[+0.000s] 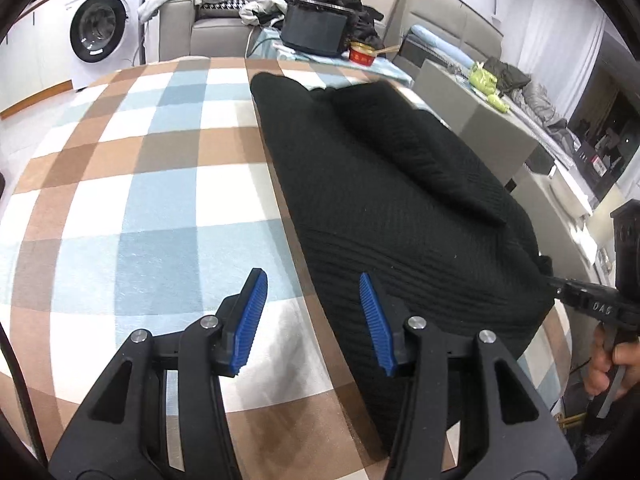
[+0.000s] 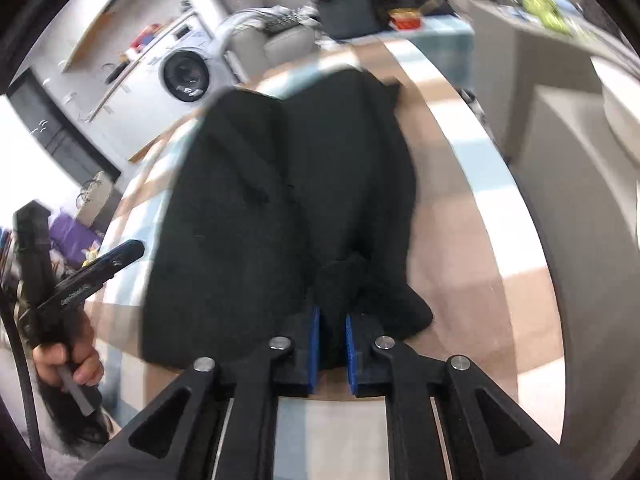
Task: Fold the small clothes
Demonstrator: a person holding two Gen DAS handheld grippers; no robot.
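1. Lying on a checked blanket (image 1: 132,184) of brown, pale blue and white squares: a black knit garment (image 1: 384,216), ribbed, spread flat along the right side of the blanket as the left wrist view shows it.
2. Garment has one part folded over on top, making a raised ridge running diagonally across its far half.
3. Left gripper (image 1: 312,316) hovers above the near end of the blanket with its jaws apart and nothing between the blue pads (image 1: 252,320). One finger stands over bare blanket, the other over the garment's left edge.
4. Right gripper (image 2: 330,344) is clenched on the near edge of the garment; in the right wrist view a bunched fold of black cloth sits pinched between its blue pads, pulled up into a small peak just ahead of them.
5. Right wrist view is motion-blurred, background especially.
6. Each view catches the other tool at its edge: a hand (image 1: 608,364) gripping the right gripper's handle at the right of the left view, and a hand (image 2: 68,356) on the left gripper's handle at the left of the right view.
7. Background: white washing machine (image 1: 100,28), grey sofa (image 1: 208,20) with heaped clothes, dark box (image 1: 314,28) and a red bowl (image 1: 362,54) on a side surface beyond the blanket.
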